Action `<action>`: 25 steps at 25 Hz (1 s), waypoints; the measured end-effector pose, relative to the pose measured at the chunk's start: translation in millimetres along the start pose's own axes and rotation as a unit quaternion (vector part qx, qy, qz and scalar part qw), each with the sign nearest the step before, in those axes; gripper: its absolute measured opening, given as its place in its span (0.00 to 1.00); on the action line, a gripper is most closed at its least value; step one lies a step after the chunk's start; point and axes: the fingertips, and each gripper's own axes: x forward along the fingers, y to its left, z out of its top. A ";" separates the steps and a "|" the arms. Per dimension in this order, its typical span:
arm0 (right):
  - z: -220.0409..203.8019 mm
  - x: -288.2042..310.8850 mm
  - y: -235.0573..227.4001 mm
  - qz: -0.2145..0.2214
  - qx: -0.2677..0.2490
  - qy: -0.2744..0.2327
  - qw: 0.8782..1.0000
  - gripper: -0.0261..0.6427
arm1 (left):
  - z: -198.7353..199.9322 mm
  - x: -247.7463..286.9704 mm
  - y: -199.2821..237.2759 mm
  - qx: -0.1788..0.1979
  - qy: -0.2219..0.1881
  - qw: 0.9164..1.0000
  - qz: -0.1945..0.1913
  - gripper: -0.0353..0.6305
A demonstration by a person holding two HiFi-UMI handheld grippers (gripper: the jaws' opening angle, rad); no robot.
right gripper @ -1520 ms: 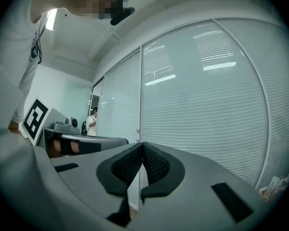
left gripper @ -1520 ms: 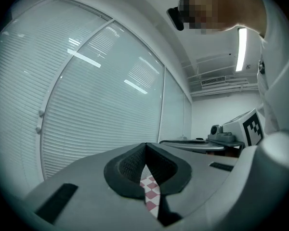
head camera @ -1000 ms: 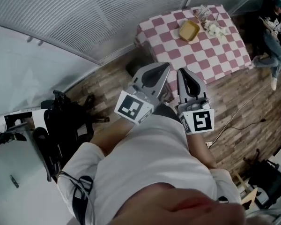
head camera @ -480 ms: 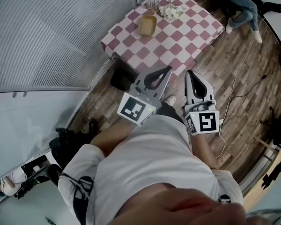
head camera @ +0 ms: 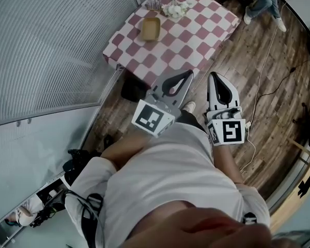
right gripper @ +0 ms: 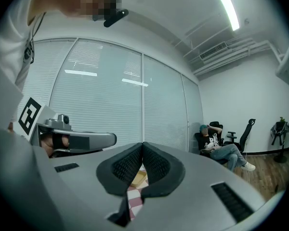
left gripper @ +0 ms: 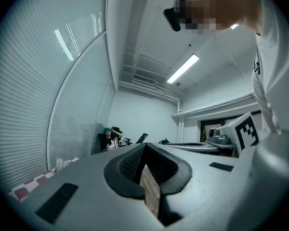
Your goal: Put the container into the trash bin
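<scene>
A shallow tan container (head camera: pixel 150 29) lies on the table with the red-and-white checked cloth (head camera: pixel 196 32) at the top of the head view. A sliver of the container (right gripper: pixel 138 177) shows under the right jaws. A black trash bin (head camera: pixel 133 88) stands on the floor at the table's near left corner. My left gripper (head camera: pixel 187 75) and right gripper (head camera: pixel 215 77) are held side by side in front of the person's body, short of the table. Both point level toward it, both are shut and both hold nothing. From their own cameras, the left gripper (left gripper: pixel 144 148) and right gripper (right gripper: pixel 143 146) show jaws pressed together.
White crumpled items (head camera: pixel 175 10) and a small stand (head camera: pixel 154 1) sit at the table's far end. A person sits in a chair (right gripper: pixel 221 146) beyond it. A white cable (head camera: pixel 263 71) runs over the wooden floor at the right. Black equipment (head camera: pixel 77 164) lies lower left by the blinds.
The person has turned, so the table has slid from the upper right to the upper middle of the head view. Both grippers swung with the body and stayed shut.
</scene>
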 end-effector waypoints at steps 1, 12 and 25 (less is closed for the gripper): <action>-2.3 0.2 -7.5 -0.005 0.002 0.002 1.000 0.08 | 1.4 7.2 -0.4 -0.002 -0.003 1.000 -0.003 0.10; -14.0 -29.1 -124.1 -0.087 0.003 0.009 0.996 0.08 | -36.2 116.9 -33.1 0.003 0.037 0.997 -0.061 0.10; -38.2 -81.5 -219.4 -0.168 0.027 0.031 0.985 0.08 | -63.9 205.8 -97.9 -0.008 0.068 0.989 -0.130 0.10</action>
